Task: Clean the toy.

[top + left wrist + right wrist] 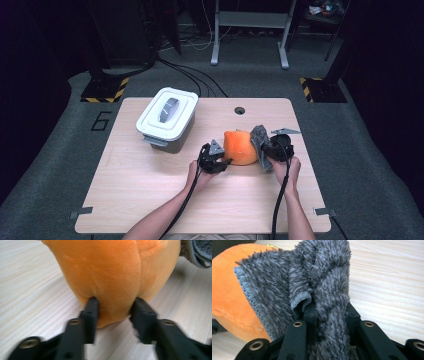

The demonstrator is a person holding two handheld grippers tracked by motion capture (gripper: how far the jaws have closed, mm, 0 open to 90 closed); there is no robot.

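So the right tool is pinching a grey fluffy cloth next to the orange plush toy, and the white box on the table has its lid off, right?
Not quite: the white box has its lid on, as the high view shows. The rest holds: the right tool is pinching the grey fluffy cloth beside the orange plush toy.

large numeral "6" on the grey floor mat point(101, 121), left of table point(150, 200)

- You see the orange plush point(112, 272): soft, matt, short-napped fabric.
- Your grey cloth point(312, 282) is shaggy, stitched-edged microfibre.
- The surface point(150, 190) is pale, smooth wood-grain.
- The bin point(166, 120) looks like smooth plastic.
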